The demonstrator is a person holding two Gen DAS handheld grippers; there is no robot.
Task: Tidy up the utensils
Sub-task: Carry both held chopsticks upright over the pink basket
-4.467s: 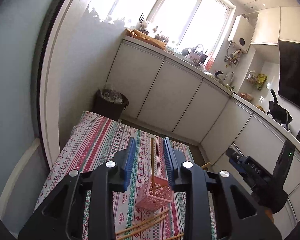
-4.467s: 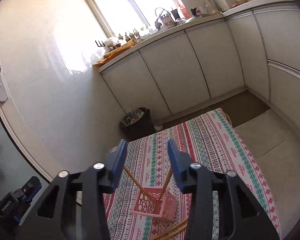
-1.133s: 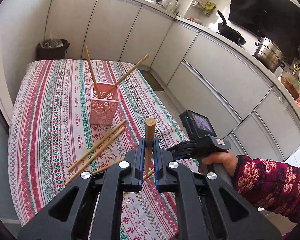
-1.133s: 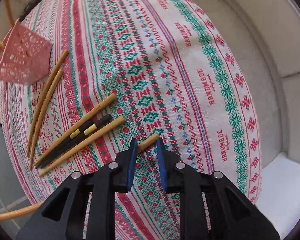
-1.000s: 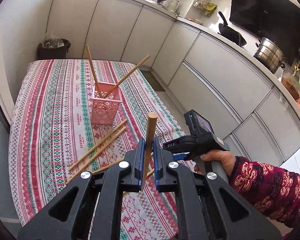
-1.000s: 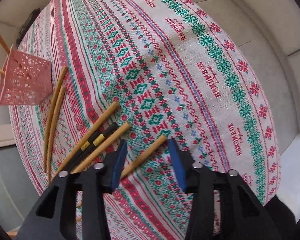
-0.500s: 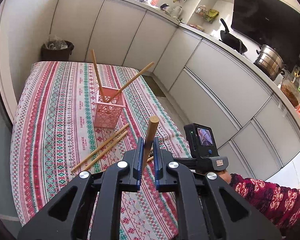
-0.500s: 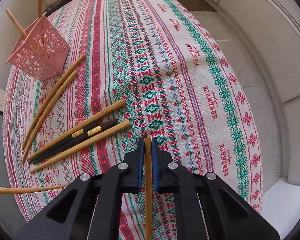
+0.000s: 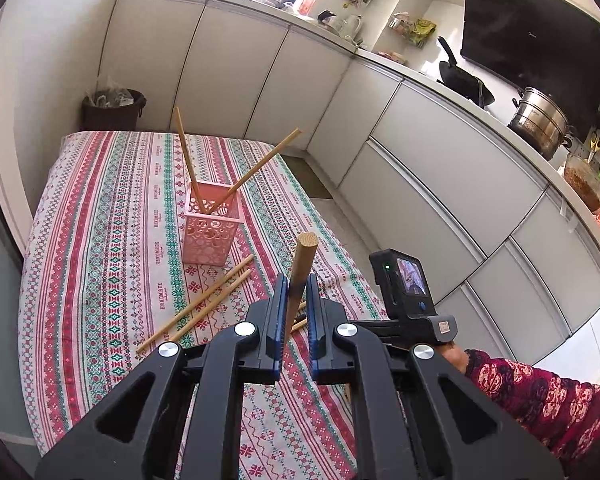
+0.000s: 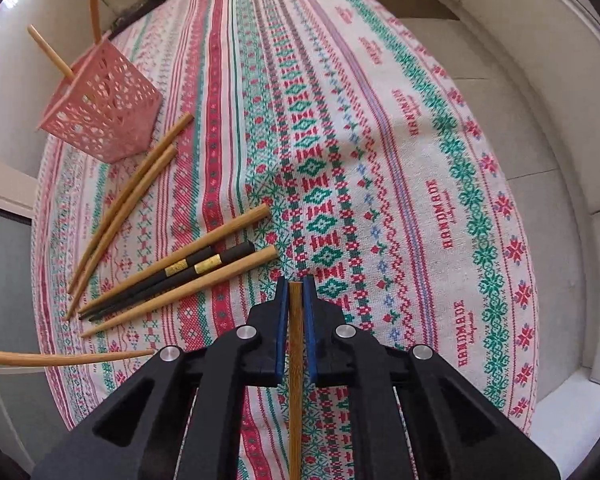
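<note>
While the left gripper (image 9: pixel 294 296) clamps a wooden chopstick (image 9: pixel 300 268) w/ its blunt end poking up past the blue pads, the right gripper (image 10: pixel 296 300) has just closed on another chopstick (image 10: pixel 296 360), which runs straight back between the jaws toward 6 o'clock in the right wrist view.

Left wrist view: pink perforated holder (image 9: pixel 212 232) stands upright on the striped tablecloth (image 9: pixel 100 208), approx. 11 o'clock from the left gripper tips, w/ two chopsticks (image 9: pixel 256 170) leaning out of it in a V. A loose pair (image 9: pixel 204 304) lies on the cloth betw. holder and gripper. At 3 o'clock, the person's hand (image 9: pixel 454 356) and patterned sleeve (image 9: pixel 540 396) carry the right gripper's body w/ its small screen.

Right wrist view: holder at 10 o'clock, near the table edge. Just beside the right gripper tips, at 9–10 o'clock, lie two tan sticks (image 10: pixel 180 256) flanking a black pair w/ gold bands (image 10: pixel 180 276). The loose pair sits betw. those and the holder.
</note>
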